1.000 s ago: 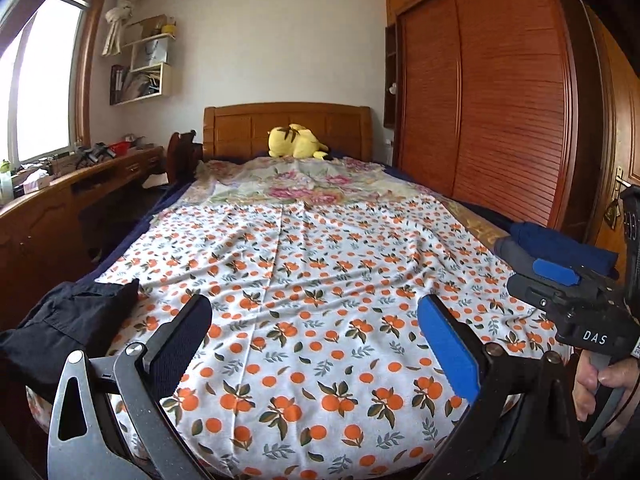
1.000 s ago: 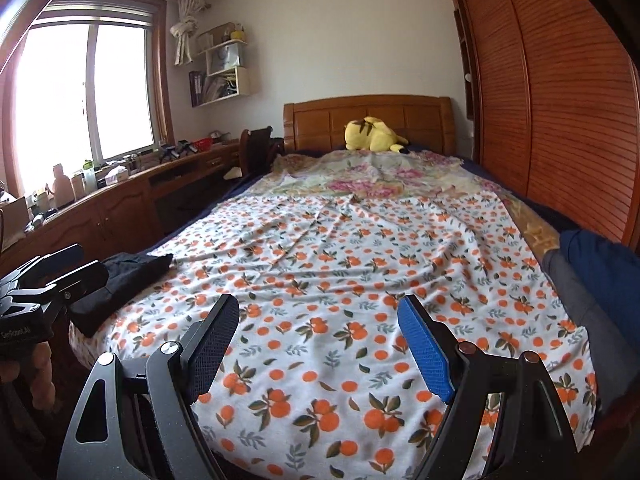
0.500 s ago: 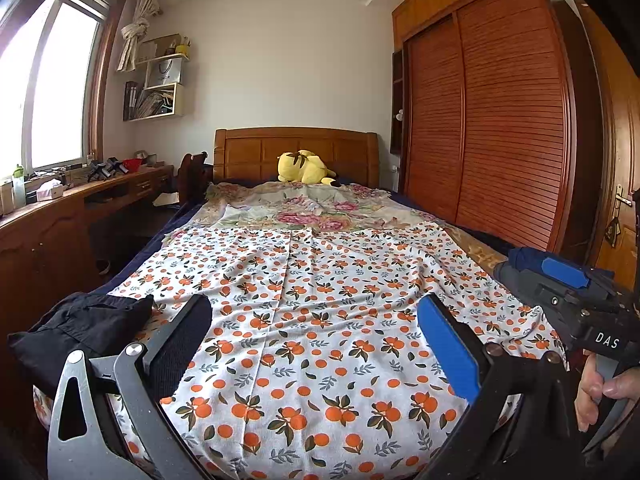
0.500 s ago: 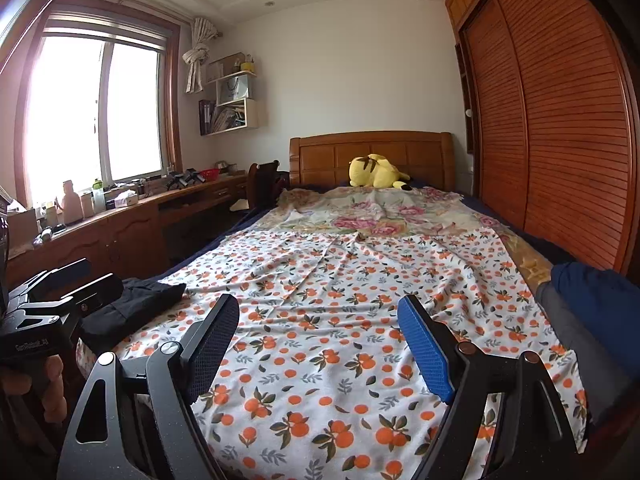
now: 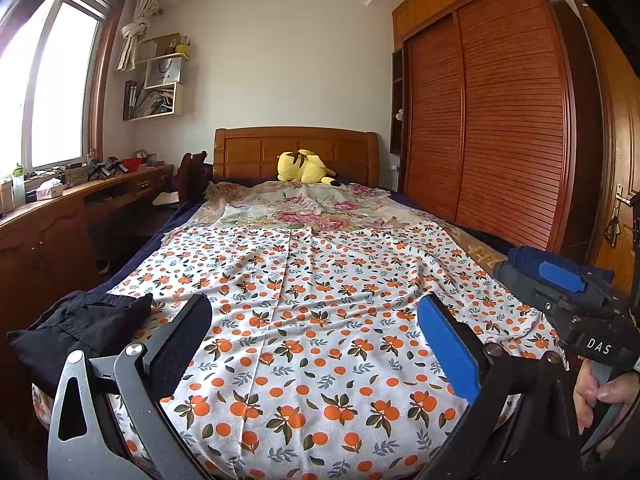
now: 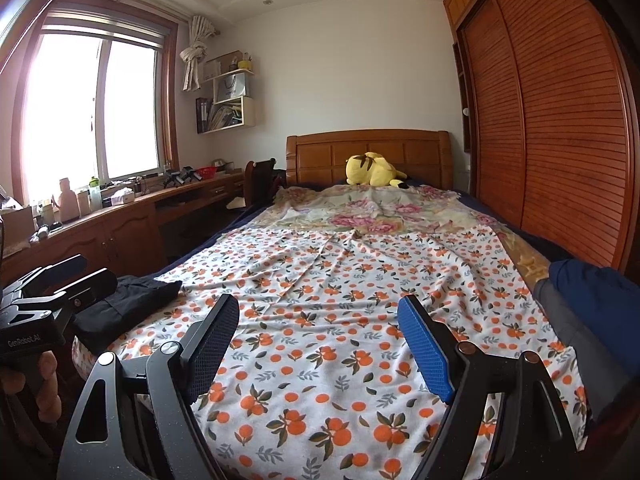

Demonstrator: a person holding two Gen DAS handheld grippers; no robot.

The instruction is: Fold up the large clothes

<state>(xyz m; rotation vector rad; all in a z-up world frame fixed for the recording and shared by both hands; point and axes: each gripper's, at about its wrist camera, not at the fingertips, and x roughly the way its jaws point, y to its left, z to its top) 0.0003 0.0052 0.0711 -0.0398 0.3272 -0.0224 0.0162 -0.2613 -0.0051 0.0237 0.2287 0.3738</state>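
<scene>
A large white cloth printed with oranges (image 5: 320,280) (image 6: 340,276) lies spread flat over the bed, a seam running down its middle. My left gripper (image 5: 314,308) hovers over its near end, open, with nothing between the black and blue pads. My right gripper (image 6: 318,304) hovers beside it over the same end, also open and holding nothing. In the right wrist view the left gripper (image 6: 52,284) shows at the left edge; in the left wrist view the right gripper (image 5: 560,284) shows at the right. A crumpled black garment (image 5: 80,328) (image 6: 132,300) lies at the bed's near left corner.
Blue clothing (image 6: 592,292) on grey clothing (image 6: 560,320) sits at the bed's right edge. A floral quilt (image 5: 312,208) and yellow plush toy (image 5: 302,166) lie near the headboard. A wooden desk (image 5: 48,216) runs along the left, a wardrobe (image 5: 500,120) along the right.
Both views have tipped upward a little, so the bed sits lower in them and more ceiling shows. Both pairs of jaws stay as wide as before; the cloth has not moved.
</scene>
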